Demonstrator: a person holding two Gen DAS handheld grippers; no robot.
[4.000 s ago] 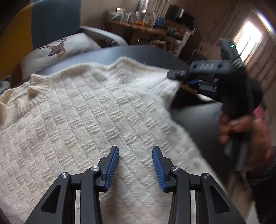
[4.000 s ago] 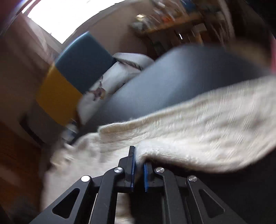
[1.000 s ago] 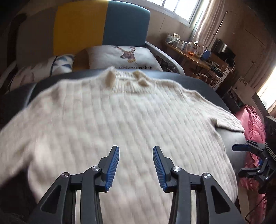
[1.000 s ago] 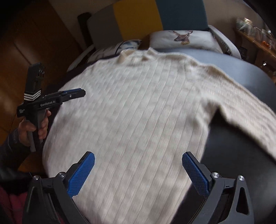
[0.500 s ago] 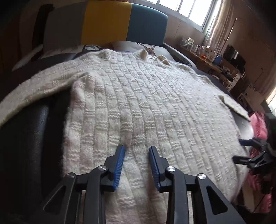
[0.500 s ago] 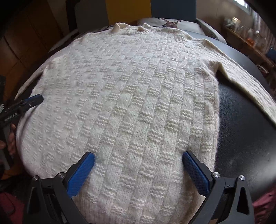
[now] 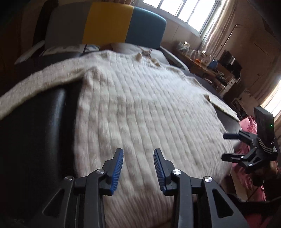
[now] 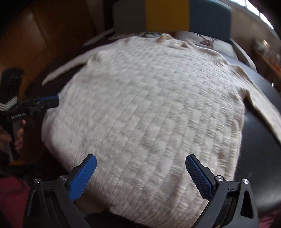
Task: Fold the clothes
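Behind the black table (image 7: 35, 133) we see an armchair (image 7: 108, 22) with grey, yellow and blue panels, cushions (image 7: 63, 49) on its seat, and off to the right a cluttered wooden desk (image 7: 198, 59) under bright windows (image 7: 191, 10). Pink cloth (image 7: 249, 122) shows past the table's right edge. Nothing lies on top of the sweater.

The cream knitted sweater (image 7: 140, 108) lies flat on the black table, collar toward the armchair, hem toward us, one sleeve (image 7: 35, 87) stretched out to the left and the other (image 8: 260, 105) to the right. We hold our left gripper (image 7: 138, 167) over the hem near its left side, jaws parted with nothing between them. Our right gripper (image 8: 140, 173) hangs over the hem further right, jaws spread wide and empty. In the right wrist view our left hand (image 8: 16, 135) grips its handle just beside the sweater's left edge.
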